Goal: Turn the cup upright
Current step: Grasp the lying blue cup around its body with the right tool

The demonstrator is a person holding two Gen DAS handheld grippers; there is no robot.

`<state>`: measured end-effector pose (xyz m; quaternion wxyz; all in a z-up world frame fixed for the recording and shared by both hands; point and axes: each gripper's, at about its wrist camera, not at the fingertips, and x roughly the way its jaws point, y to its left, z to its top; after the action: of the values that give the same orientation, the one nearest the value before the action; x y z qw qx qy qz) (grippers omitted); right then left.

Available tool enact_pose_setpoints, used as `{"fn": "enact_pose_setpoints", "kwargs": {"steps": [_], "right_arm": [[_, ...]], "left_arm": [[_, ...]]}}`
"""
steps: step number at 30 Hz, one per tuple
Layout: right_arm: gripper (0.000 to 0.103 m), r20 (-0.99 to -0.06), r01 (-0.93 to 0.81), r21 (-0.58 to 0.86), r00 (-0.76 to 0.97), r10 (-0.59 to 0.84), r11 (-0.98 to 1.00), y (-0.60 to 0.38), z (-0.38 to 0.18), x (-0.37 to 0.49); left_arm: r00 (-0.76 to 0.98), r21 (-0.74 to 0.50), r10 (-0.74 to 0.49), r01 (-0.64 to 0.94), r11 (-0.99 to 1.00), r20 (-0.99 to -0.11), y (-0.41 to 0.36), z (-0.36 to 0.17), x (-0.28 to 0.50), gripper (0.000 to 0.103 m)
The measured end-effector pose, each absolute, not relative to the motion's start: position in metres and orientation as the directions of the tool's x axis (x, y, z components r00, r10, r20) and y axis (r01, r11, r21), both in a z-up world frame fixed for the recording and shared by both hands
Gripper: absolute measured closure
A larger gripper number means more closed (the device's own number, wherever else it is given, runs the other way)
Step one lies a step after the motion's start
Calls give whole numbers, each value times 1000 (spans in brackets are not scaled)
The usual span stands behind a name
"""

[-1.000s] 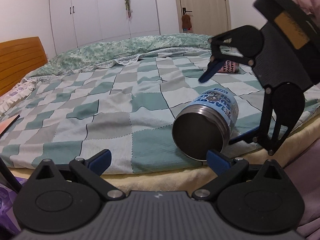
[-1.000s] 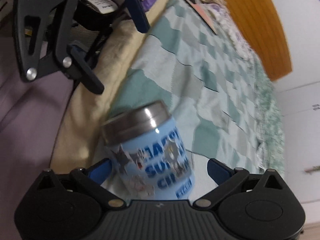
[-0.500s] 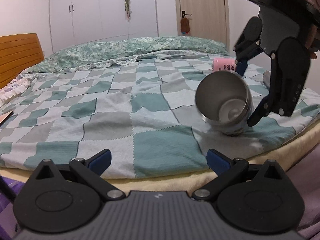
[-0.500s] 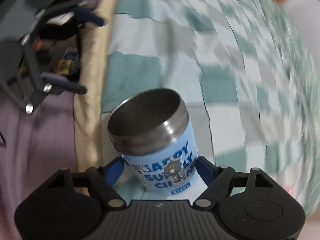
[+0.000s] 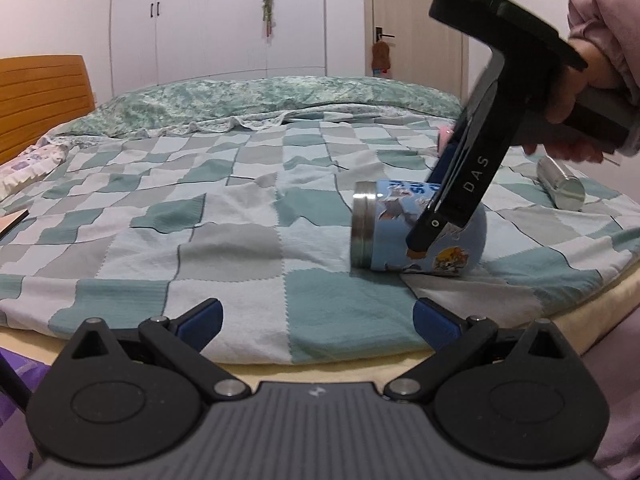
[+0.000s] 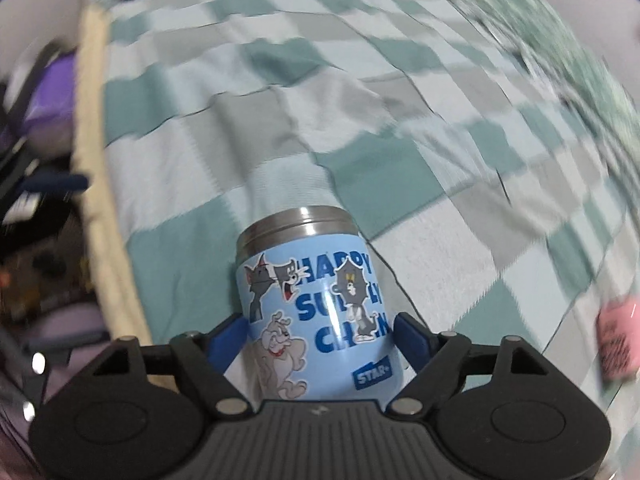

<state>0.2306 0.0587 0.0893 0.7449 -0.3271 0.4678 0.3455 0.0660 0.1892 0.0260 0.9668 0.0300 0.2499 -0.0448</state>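
The blue cartoon-print steel cup lies on its side on the checked bedspread, steel rim pointing left. My right gripper is shut on the cup, its blue pads pressed on both sides of the body; in the left wrist view the right gripper comes down on the cup from the upper right. My left gripper is open and empty at the bed's near edge, well short of the cup.
A steel cylinder lies on the bed at the right. A pink cup lies behind the right gripper's side. The wooden headboard is at left, the mattress edge right in front.
My right gripper closed on the cup and swung it round: the open mouth, first facing the left camera, now points left. The left gripper stayed open and in place.
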Motion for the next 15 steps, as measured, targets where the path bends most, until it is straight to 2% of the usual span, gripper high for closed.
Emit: {"fn": "enact_pose_setpoints", "kwargs": {"steps": [4,9,12,15], "right_arm": [[17,-929,-708,-89,312,197,700,50,82,254],[17,-911,-409,190,265,315,893,5,80,286],[17,-867,-187,361,293,402,914,-35,70,287],[17,-799,3,521,353,487,853,-69,56,276]], "left_arm": [[872,31,-50,74,997,-486,193,29,75,0],[873,-3,-56,62,998,-484,198,33,85,0],[873,-9,-66,70,997,-483,198,34,90,0],[870,-15,-74,76,997,-488,198,35,99,0]]}}
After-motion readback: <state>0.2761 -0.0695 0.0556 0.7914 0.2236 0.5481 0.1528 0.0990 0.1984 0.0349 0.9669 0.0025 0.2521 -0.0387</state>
